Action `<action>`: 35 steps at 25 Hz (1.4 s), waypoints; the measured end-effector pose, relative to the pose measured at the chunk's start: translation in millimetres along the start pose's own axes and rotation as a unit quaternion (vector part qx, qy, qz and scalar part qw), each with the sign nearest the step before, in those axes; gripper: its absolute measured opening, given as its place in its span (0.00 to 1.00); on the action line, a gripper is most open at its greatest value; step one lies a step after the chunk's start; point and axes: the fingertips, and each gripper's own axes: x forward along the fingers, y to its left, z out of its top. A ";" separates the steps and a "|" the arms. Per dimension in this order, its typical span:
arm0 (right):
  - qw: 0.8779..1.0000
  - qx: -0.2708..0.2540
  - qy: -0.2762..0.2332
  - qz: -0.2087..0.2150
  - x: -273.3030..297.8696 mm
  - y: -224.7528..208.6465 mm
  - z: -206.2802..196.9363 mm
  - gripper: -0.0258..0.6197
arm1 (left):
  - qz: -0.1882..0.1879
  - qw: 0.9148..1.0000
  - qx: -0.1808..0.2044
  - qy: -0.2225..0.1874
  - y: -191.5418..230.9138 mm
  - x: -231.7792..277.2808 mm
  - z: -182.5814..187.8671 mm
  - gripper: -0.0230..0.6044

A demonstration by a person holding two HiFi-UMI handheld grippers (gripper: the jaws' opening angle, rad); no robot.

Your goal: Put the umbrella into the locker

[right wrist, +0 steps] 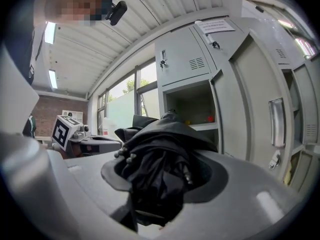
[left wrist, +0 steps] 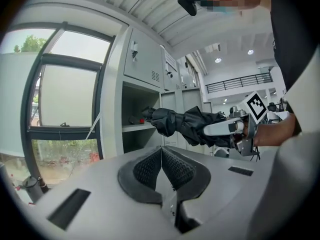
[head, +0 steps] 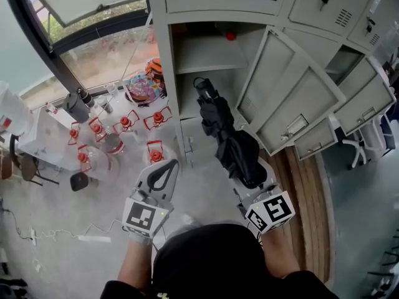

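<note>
The head view looks steeply down from overhead. Both gripper views face level and share the nearby open locker [left wrist: 132,101].

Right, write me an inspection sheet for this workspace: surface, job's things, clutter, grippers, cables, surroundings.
Surface: grey floor, with a wooden strip beside the lockers.
Job's things: black folded umbrella, pointing towards the open locker and not yet inside.
Clutter: red-capped containers on the floor on the left; a small red item already in the locker.
Grippers: left gripper has its fingers together and is empty; right gripper is clamped on the umbrella.
Cables: white cable on the floor at lower left.
Surroundings: window on the left, office chair on the right.
</note>
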 end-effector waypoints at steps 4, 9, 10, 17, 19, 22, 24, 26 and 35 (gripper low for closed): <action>1.000 0.000 0.009 -0.020 18.3 4.2 -3.8 0.41 | -0.011 1.000 -0.010 -0.003 20.5 -1.2 -6.4 0.06; 0.999 0.005 0.021 -0.043 29.1 1.6 -8.2 0.41 | -0.014 0.999 -0.031 0.000 28.3 -5.8 -8.2 0.06; 0.999 0.004 0.022 -0.048 30.6 -0.1 -8.3 0.41 | -0.015 0.999 -0.029 0.001 29.9 -6.6 -9.4 0.06; 0.998 0.012 0.028 -0.050 47.6 -22.0 -4.1 0.41 | 0.000 1.000 -0.024 0.004 36.0 -1.4 -9.1 0.06; 0.998 0.014 0.027 -0.047 56.3 -29.5 -0.8 0.41 | 0.009 0.999 -0.033 0.006 38.3 3.5 -5.8 0.06; 0.999 0.006 0.027 -0.043 72.8 -39.8 4.9 0.41 | 0.018 1.000 -0.008 0.004 46.5 9.9 -4.0 0.06; 0.999 0.003 0.024 -0.038 85.7 -46.9 10.1 0.41 | 0.031 0.999 -0.015 0.007 52.6 14.7 0.3 0.06; 0.999 0.009 0.020 -0.029 98.9 -53.9 15.6 0.41 | 0.045 0.999 -0.022 0.008 59.9 20.6 4.3 0.06; 1.000 0.013 0.015 -0.012 157.8 -85.1 42.2 0.42 | 0.082 0.996 -0.023 0.005 83.4 44.0 23.0 0.06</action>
